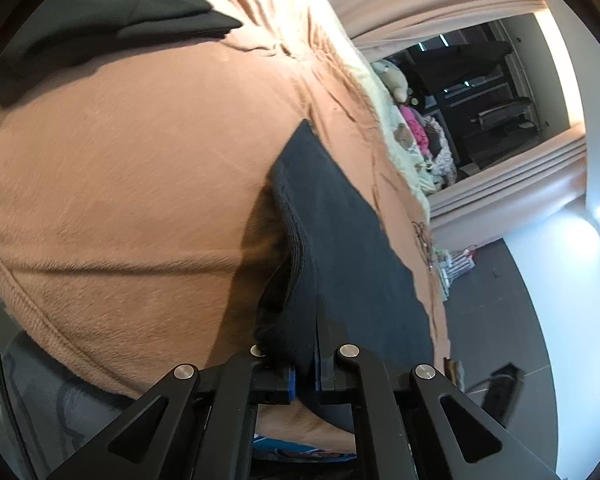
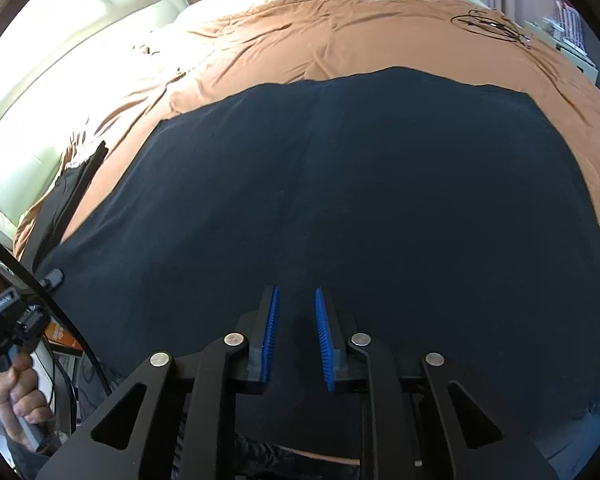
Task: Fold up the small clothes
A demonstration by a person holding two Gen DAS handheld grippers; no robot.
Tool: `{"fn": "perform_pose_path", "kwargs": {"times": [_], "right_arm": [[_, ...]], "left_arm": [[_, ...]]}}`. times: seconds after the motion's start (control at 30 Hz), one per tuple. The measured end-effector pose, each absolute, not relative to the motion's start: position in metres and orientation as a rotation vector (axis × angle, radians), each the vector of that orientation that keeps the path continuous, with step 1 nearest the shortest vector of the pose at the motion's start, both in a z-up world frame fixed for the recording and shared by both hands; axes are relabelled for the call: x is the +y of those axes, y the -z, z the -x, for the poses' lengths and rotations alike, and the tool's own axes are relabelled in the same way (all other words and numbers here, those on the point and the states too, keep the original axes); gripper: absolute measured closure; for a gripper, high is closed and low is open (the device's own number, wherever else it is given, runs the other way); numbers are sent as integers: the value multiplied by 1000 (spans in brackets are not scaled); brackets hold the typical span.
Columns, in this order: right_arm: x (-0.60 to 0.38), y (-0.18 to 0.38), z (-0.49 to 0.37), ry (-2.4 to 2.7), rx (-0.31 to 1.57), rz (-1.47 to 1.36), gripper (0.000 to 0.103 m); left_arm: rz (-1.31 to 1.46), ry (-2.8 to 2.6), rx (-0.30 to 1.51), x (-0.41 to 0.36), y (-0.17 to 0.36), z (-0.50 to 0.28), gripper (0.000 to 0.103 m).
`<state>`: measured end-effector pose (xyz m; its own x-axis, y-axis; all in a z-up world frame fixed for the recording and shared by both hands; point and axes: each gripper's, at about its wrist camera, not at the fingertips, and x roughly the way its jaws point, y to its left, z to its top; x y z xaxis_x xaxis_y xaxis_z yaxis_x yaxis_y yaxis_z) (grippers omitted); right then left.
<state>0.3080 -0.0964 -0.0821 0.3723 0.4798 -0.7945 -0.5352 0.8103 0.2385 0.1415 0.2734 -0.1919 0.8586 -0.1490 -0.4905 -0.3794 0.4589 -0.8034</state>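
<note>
Left wrist: we see the left gripper (image 1: 306, 354) clamped on the thick hem of a dark garment (image 1: 340, 240).
Right wrist: the right gripper (image 2: 296, 340), ribbed blue pads narrowly apart, grips nothing.
Garment: matte knit, spread flat on a fuzzy orange blanket (image 2: 300, 36).
Hidden: the garment's near edge, behind the linkage.

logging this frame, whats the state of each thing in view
dark garment: spread flat on the blanket, one edge lifted
left tongs: shut on the dark garment's edge
right tongs: over the garment, a gap between the pads, nothing pinched
orange blanket: laid over the bed, creased
</note>
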Motion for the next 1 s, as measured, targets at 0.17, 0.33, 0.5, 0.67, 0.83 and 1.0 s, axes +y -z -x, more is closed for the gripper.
{"fn": "perform_pose_path", "kwargs": {"times": [0.17,0.33,0.5,0.67,0.83,1.0], "right_arm": [[-83,84,-320,-653,999,73,94],[-81,96,-327,-648,1044,91,97],[-89,94,-315,-683,1069,89,97],[-97,94,-295,-693,1087,75,97],[-109,98,-275,-698,1085,64,97],[-116,101,-267,-731,1085,11,97]], "left_arm": [[1085,-112,532,273,175,-146,98],[1074,-86,524,272,161,-152,98],[1030,-59,523,267,140,-163,98],[988,-41,525,259,118,-176,98],[964,-7,525,249,95,-191,98],[916,31,534,231,67,-214,98]]}}
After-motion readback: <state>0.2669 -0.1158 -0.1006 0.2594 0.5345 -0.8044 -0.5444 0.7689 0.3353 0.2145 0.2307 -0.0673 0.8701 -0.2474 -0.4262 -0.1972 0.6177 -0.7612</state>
